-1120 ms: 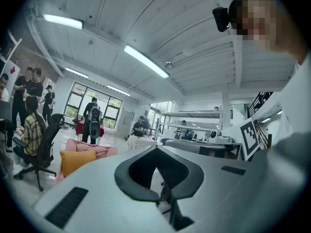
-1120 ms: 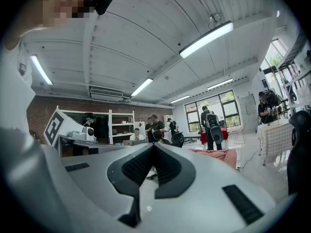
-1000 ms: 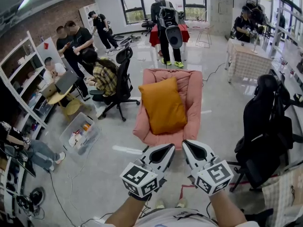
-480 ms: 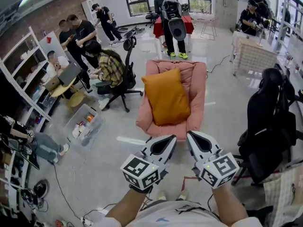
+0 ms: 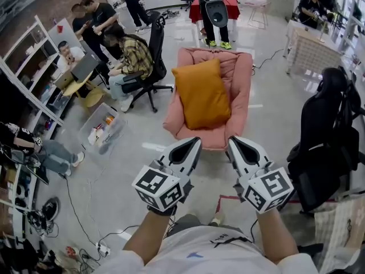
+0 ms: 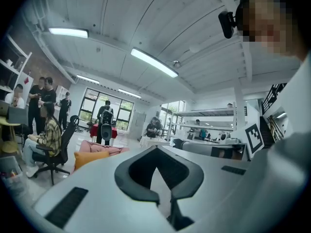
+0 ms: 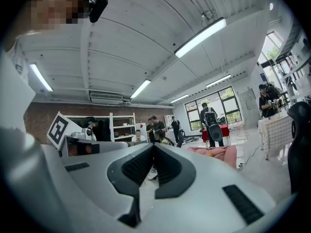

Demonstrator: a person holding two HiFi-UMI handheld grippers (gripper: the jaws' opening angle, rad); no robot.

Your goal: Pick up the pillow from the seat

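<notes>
An orange pillow [image 5: 201,95] lies tilted on the pink cushioned seat [image 5: 242,79], ahead of me on the floor. Both grippers are held up near my chest, short of the seat's front edge. My left gripper [image 5: 195,141] is shut and holds nothing; my right gripper [image 5: 232,141] is shut and holds nothing too. In the left gripper view the pillow [image 6: 89,157] and seat [image 6: 104,148] show small at the left, beyond the shut jaws [image 6: 156,148]. In the right gripper view the seat [image 7: 218,154] peeks out to the right of the shut jaws [image 7: 153,145].
A black office chair [image 5: 153,61] with a seated person stands left of the seat, another black chair [image 5: 325,147] at the right. A clear bin [image 5: 102,133] sits on the floor at the left, shelves [image 5: 23,90] beyond. A person with a backpack [image 5: 215,4] stands behind the seat.
The seat and pillow have shifted up in the head view and my grippers have risen closer to them. Both grippers stay shut.
</notes>
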